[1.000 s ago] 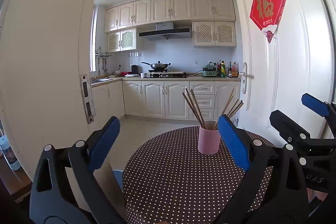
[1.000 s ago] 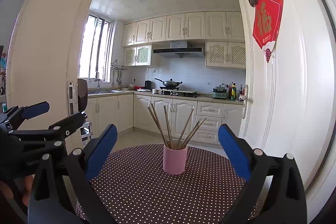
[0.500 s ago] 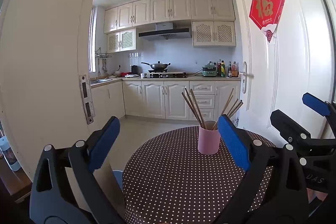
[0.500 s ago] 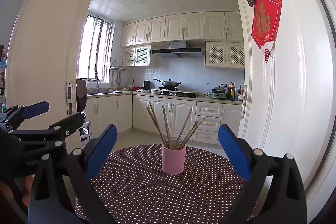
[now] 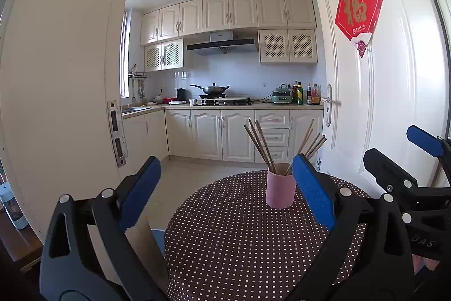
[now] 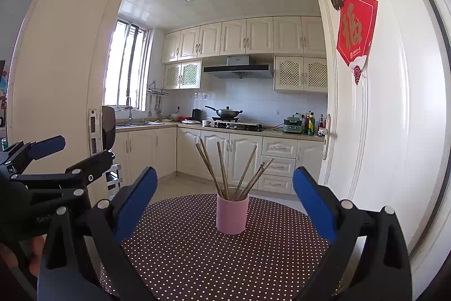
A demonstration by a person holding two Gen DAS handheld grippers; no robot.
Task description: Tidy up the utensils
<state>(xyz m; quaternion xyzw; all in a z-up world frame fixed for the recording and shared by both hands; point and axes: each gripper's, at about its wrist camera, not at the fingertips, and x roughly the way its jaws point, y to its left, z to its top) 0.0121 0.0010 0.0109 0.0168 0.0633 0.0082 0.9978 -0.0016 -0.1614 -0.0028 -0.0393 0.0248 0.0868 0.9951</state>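
Note:
A pink cup [image 5: 280,189] [image 6: 232,215] stands upright on the round table with the brown polka-dot cloth [image 5: 239,241] [image 6: 214,264]. Several wooden chopsticks [image 5: 262,144] [image 6: 222,169] stand fanned out in it. My left gripper [image 5: 225,191] is open and empty, held above the table's near left part, the cup just left of its right finger. My right gripper [image 6: 224,202] is open and empty, with the cup centred between its fingers farther ahead. Each gripper shows at the edge of the other's view.
A white door [image 5: 380,103] with a red paper sign [image 5: 358,10] stands open close on the right of the table. A white wall end [image 5: 56,103] is on the left. The kitchen with cabinets and a stove [image 6: 236,124] lies beyond the table.
Almost nothing moves. The right wrist view drifts slightly, so the cup sits a touch lower left in it. Both grippers stay open and empty.

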